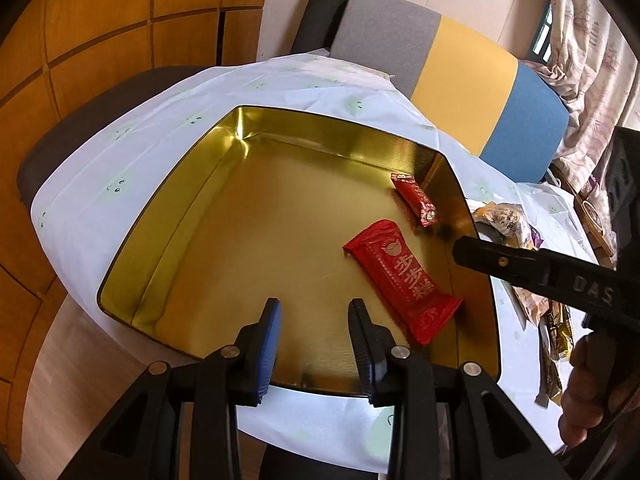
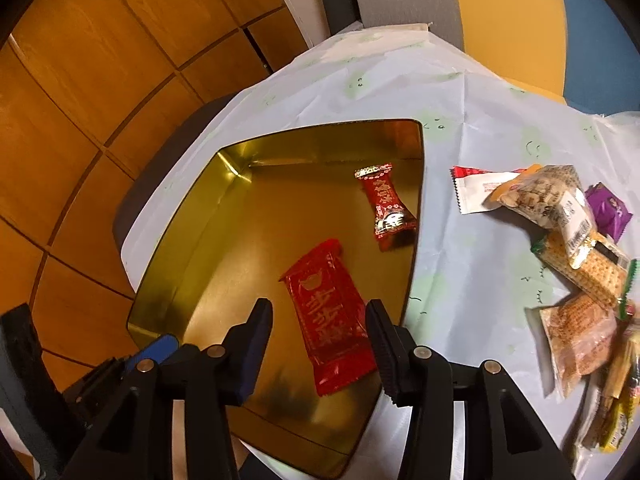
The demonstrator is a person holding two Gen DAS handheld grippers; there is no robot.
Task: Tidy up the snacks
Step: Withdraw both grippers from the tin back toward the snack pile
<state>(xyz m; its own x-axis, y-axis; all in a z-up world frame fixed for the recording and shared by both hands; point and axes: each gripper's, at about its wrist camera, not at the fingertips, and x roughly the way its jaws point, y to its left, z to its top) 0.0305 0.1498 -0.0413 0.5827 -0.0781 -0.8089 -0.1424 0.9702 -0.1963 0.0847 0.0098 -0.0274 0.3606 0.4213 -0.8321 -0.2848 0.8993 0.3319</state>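
Observation:
A gold tin (image 1: pixel 180 220) (image 2: pixel 192 220) stands open on the white cloth. Two snacks lie flat on its floor: a large red packet (image 1: pixel 404 280) (image 2: pixel 332 320) and, near the far right wall, a small red packet (image 1: pixel 416 200) (image 2: pixel 386 204). My left gripper (image 1: pixel 316 308) hangs open over the tin's near edge with nothing between its fingers. My right gripper (image 2: pixel 320 312) is open above the large red packet, which lies below the gap untouched. One of its fingers (image 1: pixel 520 264) reaches in over the tin's right rim. Several loose snacks (image 2: pixel 560 220) (image 1: pixel 504 220) are piled on the cloth to the right.
The white tablecloth (image 1: pixel 120 140) (image 2: pixel 440 100) covers a small table with wood flooring (image 1: pixel 80 40) around it. A grey, yellow and blue padded seat (image 1: pixel 472 80) stands behind. A person's hand (image 1: pixel 584 392) holds the right gripper's handle.

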